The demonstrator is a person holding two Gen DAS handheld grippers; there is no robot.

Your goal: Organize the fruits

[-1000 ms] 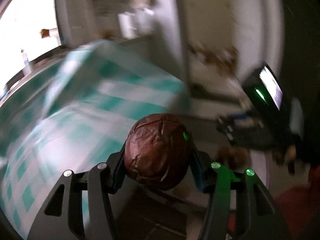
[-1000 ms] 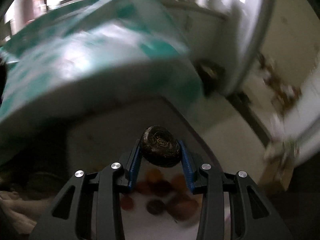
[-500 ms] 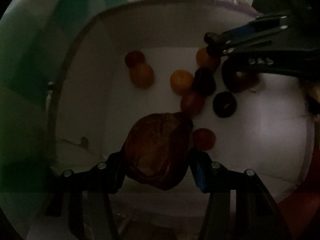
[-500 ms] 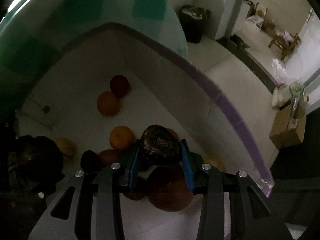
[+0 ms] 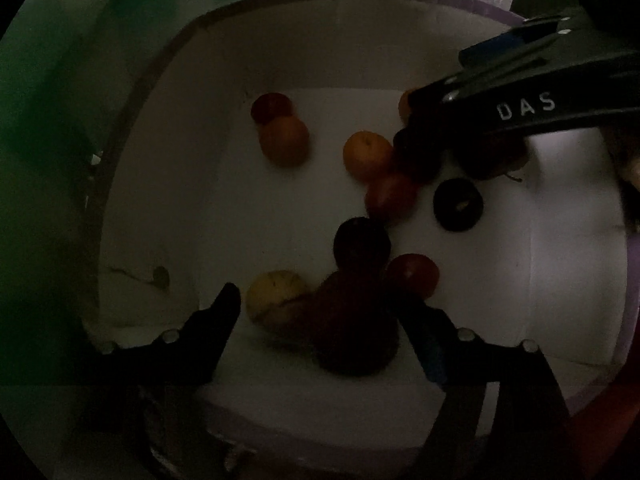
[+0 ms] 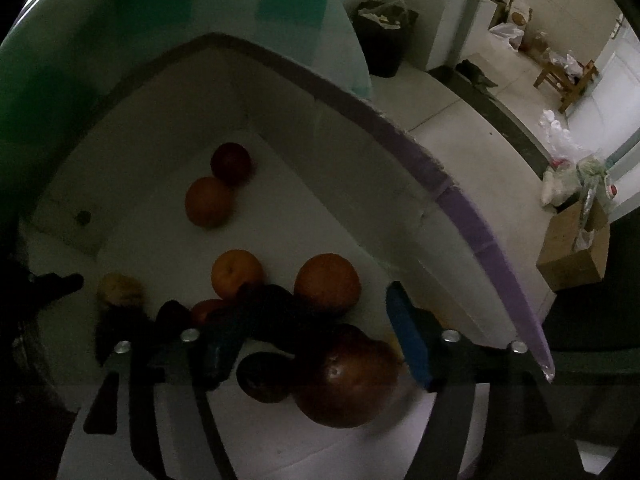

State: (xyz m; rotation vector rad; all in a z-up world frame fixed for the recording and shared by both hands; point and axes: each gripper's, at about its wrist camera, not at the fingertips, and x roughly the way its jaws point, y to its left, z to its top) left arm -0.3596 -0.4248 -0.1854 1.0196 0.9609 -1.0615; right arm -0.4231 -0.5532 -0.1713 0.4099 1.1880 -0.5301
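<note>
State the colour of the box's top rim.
Purple rim, clearest in the right wrist view.

free: box [image 5: 180, 160] left floor | blocked: fruit cluster [image 5: 384, 196] centre-right

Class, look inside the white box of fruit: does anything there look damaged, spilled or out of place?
Nothing is spilled. One oddity: the yellow fruit beside the left gripper bears dark blotches, perhaps bruising; the dim light leaves that uncertain.

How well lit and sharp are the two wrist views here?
Left wrist: dim inside the white box, sharp, dark fruit nearly black, fisheye vignette. Right wrist: box interior shadowed, bright room floor beyond the rim, sharp, curved edges from the lens.
</note>
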